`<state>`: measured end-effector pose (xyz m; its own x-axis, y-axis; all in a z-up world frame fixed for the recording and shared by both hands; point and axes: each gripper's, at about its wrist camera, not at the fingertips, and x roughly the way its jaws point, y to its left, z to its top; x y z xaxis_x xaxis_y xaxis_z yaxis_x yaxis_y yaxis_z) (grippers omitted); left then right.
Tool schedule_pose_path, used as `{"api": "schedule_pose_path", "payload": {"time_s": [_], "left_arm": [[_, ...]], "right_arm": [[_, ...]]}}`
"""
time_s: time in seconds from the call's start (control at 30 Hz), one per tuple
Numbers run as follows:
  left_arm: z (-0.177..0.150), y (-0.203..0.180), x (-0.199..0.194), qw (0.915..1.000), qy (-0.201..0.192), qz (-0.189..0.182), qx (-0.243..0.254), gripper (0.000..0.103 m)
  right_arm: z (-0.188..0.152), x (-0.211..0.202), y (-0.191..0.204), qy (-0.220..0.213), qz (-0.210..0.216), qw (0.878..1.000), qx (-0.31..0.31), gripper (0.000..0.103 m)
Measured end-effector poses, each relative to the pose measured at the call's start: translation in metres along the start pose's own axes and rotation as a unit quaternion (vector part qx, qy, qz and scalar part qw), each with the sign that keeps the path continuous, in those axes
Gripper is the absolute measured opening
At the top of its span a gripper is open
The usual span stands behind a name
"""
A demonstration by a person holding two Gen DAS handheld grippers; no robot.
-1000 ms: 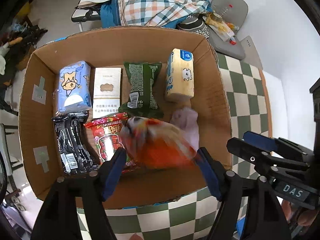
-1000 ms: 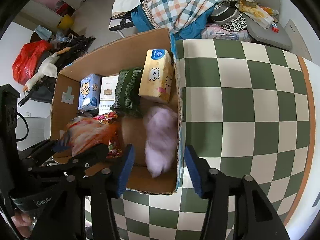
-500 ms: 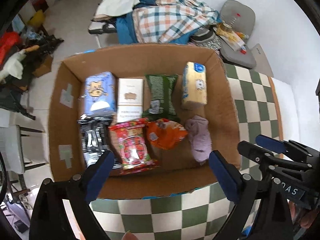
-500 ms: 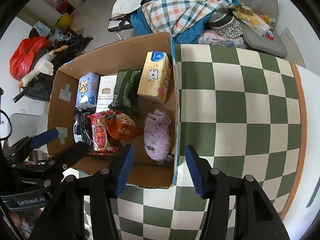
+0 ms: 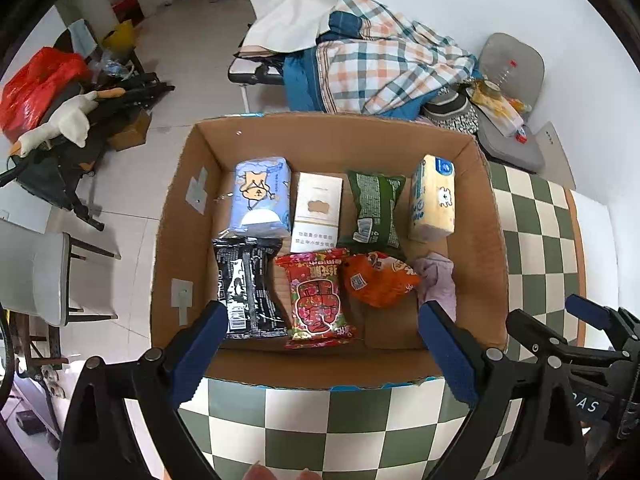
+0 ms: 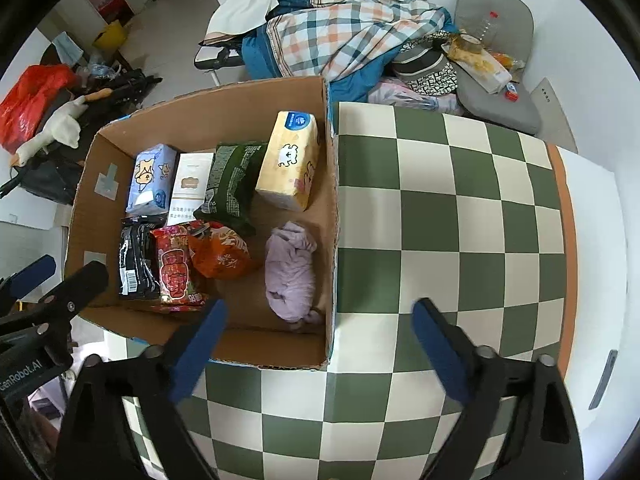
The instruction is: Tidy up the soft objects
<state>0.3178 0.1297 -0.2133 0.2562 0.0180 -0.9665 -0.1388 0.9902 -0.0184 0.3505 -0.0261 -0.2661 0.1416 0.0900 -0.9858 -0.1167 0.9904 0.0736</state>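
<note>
A cardboard box (image 5: 180,216) (image 6: 332,216) stands on the left part of a green-and-white checkered table (image 6: 460,220). Inside lie a blue tissue pack (image 5: 260,196), a white pack (image 5: 318,212), a green bag (image 5: 376,208), a yellow tissue pack (image 5: 434,200) (image 6: 290,160), a black packet (image 5: 248,284), a red packet (image 5: 318,296), an orange bag (image 5: 376,280) (image 6: 220,256) and a purple cloth (image 5: 438,280) (image 6: 292,272). My left gripper (image 5: 320,350) is open and empty above the box's near wall. My right gripper (image 6: 316,344) is open and empty above the box's near right corner.
A chair piled with plaid blankets (image 5: 380,68) stands behind the box. A grey cushion with bottles (image 6: 496,52) sits at the back right. Bags and a plush goose (image 5: 60,120) lie on the floor to the left.
The orange bag left my left gripper and came to rest in the box; the purple cloth settled there too. Both grippers have pulled up and back, and the right one has opened wider.
</note>
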Motion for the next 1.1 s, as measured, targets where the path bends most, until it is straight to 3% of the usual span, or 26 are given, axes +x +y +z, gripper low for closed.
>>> {"api": "schedule_pose_path", "payload": {"time_s": [0.2, 0.37, 0.73, 1.1], "left_arm": [[-0.003, -0.003, -0.018, 0.9997, -0.02, 0.012, 0.002, 0.097], [-0.011, -0.007, -0.055, 0.9987, -0.044, 0.023, 0.0, 0.097], [-0.057, -0.02, -0.172, 0.9933, -0.112, 0.027, 0.005, 0.097], [-0.093, -0.027, -0.233, 0.9905, -0.136, 0.02, 0.006, 0.097]], "right_arm": [[-0.005, -0.011, 0.0, -0.01, -0.015, 1.0, 0.003, 0.1], [-0.013, -0.041, 0.0, -0.034, -0.022, 0.999, -0.001, 0.1], [-0.074, -0.178, -0.019, -0.125, -0.01, 0.992, 0.013, 0.1], [-0.131, -0.264, -0.028, -0.173, -0.007, 0.985, 0.008, 0.1]]}}
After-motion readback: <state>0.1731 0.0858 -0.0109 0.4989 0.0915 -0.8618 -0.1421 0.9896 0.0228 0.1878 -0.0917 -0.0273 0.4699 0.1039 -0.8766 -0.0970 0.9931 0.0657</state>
